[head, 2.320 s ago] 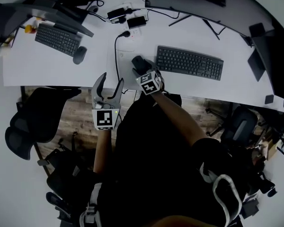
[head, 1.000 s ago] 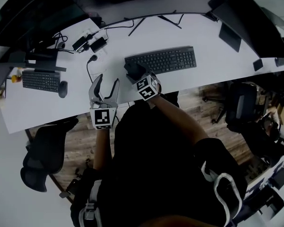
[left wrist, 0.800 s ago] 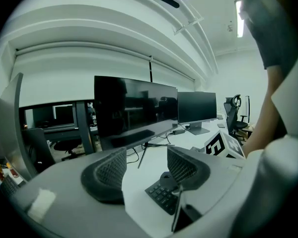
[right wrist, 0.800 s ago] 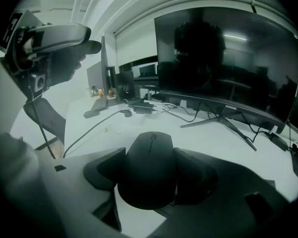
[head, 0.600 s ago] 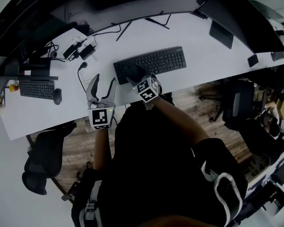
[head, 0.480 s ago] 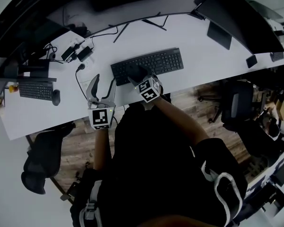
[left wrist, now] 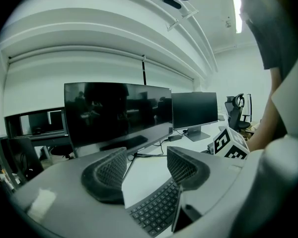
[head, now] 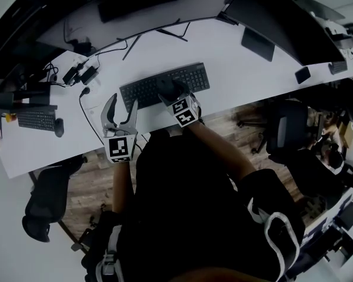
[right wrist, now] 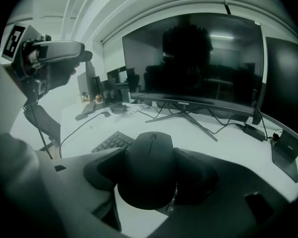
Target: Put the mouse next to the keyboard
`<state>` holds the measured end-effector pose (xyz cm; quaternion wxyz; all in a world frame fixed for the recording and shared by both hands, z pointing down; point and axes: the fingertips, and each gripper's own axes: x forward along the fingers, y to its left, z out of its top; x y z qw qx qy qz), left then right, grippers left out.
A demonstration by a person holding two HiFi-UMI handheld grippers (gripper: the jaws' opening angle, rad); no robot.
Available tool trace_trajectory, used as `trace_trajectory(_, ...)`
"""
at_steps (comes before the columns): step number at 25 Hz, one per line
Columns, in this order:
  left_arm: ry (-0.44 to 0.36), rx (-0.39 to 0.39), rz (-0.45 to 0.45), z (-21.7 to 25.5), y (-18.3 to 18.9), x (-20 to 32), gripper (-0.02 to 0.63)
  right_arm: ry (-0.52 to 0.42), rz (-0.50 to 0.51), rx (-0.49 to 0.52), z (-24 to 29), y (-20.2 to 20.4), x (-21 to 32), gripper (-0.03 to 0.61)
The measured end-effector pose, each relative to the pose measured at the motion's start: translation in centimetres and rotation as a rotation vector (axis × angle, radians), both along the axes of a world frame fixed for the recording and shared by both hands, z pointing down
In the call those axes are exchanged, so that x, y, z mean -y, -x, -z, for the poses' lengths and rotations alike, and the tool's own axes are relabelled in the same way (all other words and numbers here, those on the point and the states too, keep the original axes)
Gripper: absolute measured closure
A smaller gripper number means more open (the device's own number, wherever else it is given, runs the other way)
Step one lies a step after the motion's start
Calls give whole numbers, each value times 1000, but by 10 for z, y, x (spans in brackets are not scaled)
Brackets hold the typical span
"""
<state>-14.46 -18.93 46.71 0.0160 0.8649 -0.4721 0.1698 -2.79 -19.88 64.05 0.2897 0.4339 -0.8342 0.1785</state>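
Note:
A black mouse sits clamped between the jaws of my right gripper. In the head view the mouse and right gripper hang over the middle of the black keyboard, which lies on the white desk. The keyboard's left end shows beyond the mouse. My left gripper hovers at the desk's front edge, left of the keyboard. Its jaws stand open with nothing between them, and the keyboard lies below them.
A large dark monitor stands behind the keyboard, with another to its right. A second keyboard and mouse lie far left. Cables and power adapters lie at the back left. Office chairs stand at the desk's front.
The right gripper has carried the mouse rightward from the keyboard's left end to over its middle. The left gripper moved the same way, still open.

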Motion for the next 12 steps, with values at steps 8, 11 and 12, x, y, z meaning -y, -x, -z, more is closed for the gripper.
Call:
trace_trajectory(8, -7, 18, -6, 4, -39, 5, 374, 7, -75, -9, -8, -76, 4, 275)
trace_trajectory(11, -5, 26, 2, 4, -51, 7, 374, 10, -96, -7, -12, -100, 7, 275)
trace_trajectory(12, -6, 30, 10, 3, -54, 8, 374, 11, -98, -9, -14, -107, 8, 275)
